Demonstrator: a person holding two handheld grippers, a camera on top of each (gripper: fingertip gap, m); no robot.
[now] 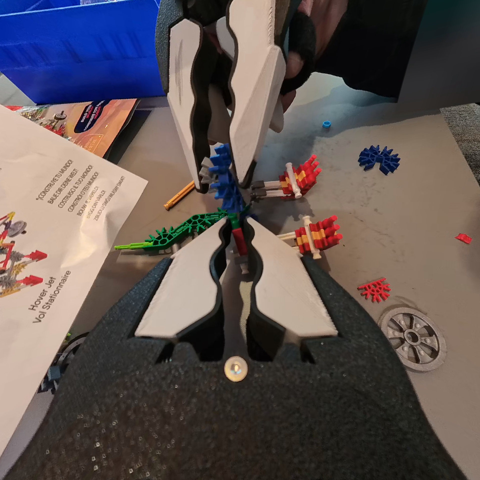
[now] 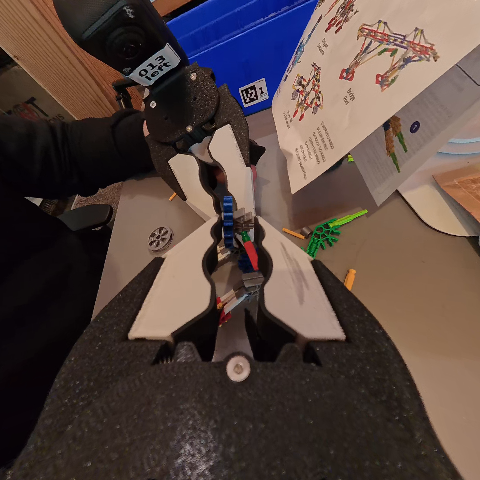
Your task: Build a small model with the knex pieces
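We note the left hand-held gripper point(image 1: 237, 223) clamped on a red plastic rod point(image 1: 238, 239); the right hand-held gripper point(image 1: 223, 184) grips the blue toothed connector point(image 1: 224, 179) directly above it. Both grips look firm; alignment appears critical.

Left tool point(image 1: 237, 220) tight on red rod point(image 1: 238, 240); blue connector point(image 1: 224, 176) beyond.

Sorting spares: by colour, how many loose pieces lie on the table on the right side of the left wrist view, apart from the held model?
Red: 2, a snowflake connector and a small chip.
Blue: 2, a small ring and a dark connector cluster.
Grey: 1, a wheel.
Total: 5, leaving out the held model.
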